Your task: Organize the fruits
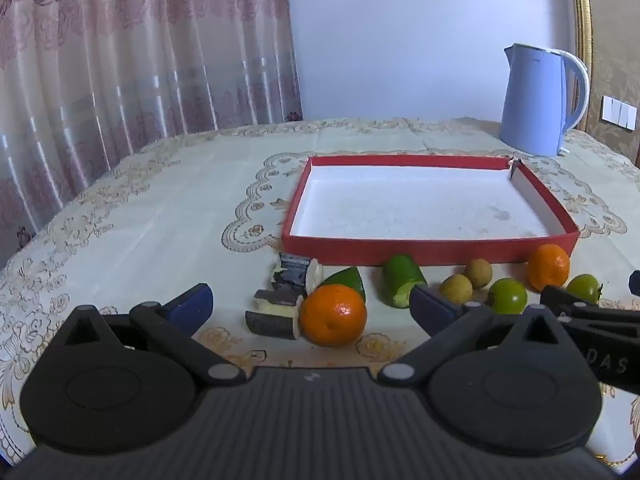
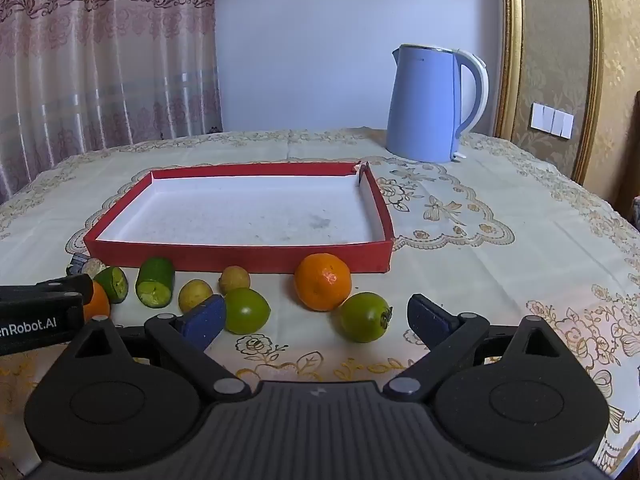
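Tray: red-walled tray with a white floor, nothing in it, lying on the tablecloth; its far right corner is torn.
Fruit row: all fruit lies on the cloth along the tray's near wall, outside it.
Left end: dark cane pieces, cut ends pale, bunched together.
Oranges: one orange just right of the cane; a second orange near the tray's near right corner.
Cucumber: two green cut pieces between cane and the small fruit.
Longans: two tan round fruit side by side.
Green fruit: two round green fruit nearest the right gripper.
Left gripper: jaws spread wide, nothing held, first orange just beyond them.
Right gripper: jaws spread wide, nothing held, above the green fruit.
Kettle: blue kettle far right, behind the tray.
Curtain: patterned curtain far left.
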The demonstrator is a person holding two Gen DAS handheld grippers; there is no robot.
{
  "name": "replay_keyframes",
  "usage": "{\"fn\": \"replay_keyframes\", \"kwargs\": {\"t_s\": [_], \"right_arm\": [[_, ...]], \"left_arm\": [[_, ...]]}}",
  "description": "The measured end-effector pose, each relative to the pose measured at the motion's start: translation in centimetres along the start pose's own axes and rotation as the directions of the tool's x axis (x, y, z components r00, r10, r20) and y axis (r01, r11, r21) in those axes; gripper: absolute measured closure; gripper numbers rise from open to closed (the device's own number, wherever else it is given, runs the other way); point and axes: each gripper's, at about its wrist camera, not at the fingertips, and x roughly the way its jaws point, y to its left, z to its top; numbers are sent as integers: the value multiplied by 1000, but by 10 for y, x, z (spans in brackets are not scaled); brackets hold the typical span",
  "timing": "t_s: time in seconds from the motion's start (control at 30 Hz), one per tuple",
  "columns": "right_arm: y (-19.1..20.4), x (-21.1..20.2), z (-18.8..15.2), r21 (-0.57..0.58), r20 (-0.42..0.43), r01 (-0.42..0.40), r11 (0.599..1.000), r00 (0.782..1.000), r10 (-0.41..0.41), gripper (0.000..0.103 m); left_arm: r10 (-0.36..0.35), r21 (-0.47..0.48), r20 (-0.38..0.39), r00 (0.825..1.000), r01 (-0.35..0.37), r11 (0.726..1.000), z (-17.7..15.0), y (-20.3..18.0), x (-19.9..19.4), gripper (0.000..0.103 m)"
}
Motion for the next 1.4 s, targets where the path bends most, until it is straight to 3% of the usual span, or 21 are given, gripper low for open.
{"fn": "replay_keyframes", "kwargs": {"t_s": [0.27, 1.4], "right_arm": [[2, 1, -2, -19, 1, -12, 1000, 1000, 12, 5], [9, 0, -4, -54, -7, -21, 998, 1000, 21, 5]], "left_arm": [[2, 4, 1, 1000, -2, 1000, -12, 2, -2, 0], [14, -12, -35, 999, -14, 1000, -10, 8, 6, 0]]}}
